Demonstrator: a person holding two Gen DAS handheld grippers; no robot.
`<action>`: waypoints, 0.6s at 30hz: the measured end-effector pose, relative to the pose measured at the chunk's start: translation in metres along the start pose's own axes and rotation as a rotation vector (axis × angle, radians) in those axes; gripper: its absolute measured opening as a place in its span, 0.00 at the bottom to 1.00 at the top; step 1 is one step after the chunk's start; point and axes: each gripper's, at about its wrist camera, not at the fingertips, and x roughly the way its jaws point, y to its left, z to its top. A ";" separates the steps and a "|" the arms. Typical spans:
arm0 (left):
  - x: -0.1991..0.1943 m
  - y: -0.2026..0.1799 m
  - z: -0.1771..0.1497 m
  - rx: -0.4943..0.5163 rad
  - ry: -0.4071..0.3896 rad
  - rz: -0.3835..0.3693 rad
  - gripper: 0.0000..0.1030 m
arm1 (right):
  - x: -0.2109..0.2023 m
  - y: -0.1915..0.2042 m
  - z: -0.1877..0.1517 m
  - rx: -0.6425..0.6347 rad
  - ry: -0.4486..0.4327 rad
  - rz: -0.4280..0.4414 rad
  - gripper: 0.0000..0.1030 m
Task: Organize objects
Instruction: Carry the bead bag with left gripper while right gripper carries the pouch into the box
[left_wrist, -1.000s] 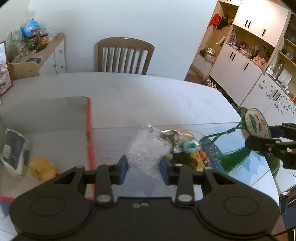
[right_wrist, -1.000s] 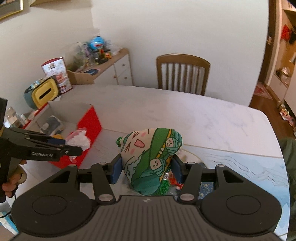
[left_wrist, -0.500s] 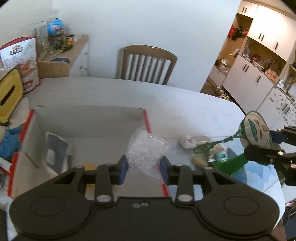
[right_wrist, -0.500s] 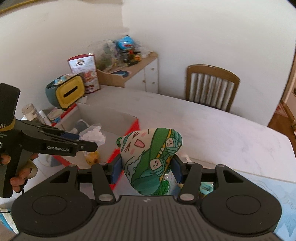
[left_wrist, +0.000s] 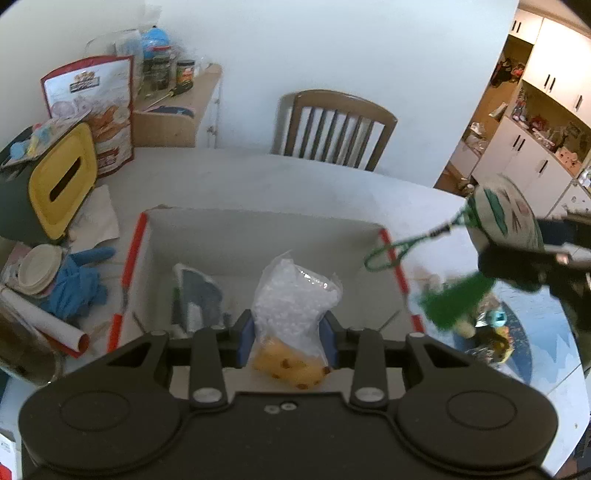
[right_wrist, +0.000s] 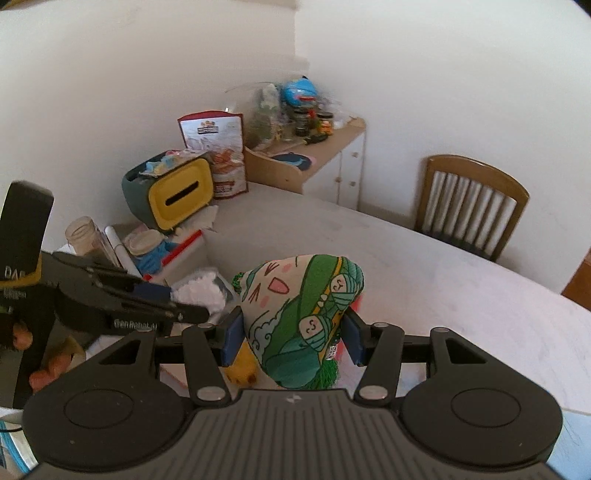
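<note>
My left gripper (left_wrist: 287, 341) is shut on a clear plastic bag (left_wrist: 293, 295) of white bits and holds it over the open cardboard box (left_wrist: 258, 236) with red edges. Inside the box lie a yellow plush toy (left_wrist: 286, 365) and a grey packet (left_wrist: 197, 295). My right gripper (right_wrist: 291, 338) is shut on a green and cream printed pouch (right_wrist: 303, 314) with a green tassel, near the box's right side. That pouch (left_wrist: 506, 218) and its cord loop show at the right of the left wrist view. The left gripper (right_wrist: 192, 301) and its bag (right_wrist: 201, 288) appear at the left of the right wrist view.
Left of the box stand a yellow-fronted tissue holder (left_wrist: 61, 179), blue gloves (left_wrist: 75, 284), a paper roll (left_wrist: 40, 321) and a snack bag (left_wrist: 99, 110). Small items (left_wrist: 487, 332) lie on a blue mat at the right. A wooden chair (left_wrist: 332, 127) stands behind the white table (left_wrist: 258, 181).
Both grippers have swung to the left with their loads. The plastic bag now hangs over the box instead of over the mat, and the pouch has come up to the box's right edge.
</note>
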 end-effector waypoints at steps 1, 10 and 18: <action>0.001 0.004 -0.001 -0.002 0.007 0.005 0.35 | 0.004 0.003 0.002 -0.004 0.000 0.001 0.52; 0.026 0.029 -0.008 -0.014 0.067 0.047 0.35 | 0.065 0.022 0.021 -0.019 0.051 0.023 0.52; 0.054 0.031 -0.008 0.019 0.107 0.072 0.35 | 0.132 0.025 0.010 -0.019 0.129 0.027 0.52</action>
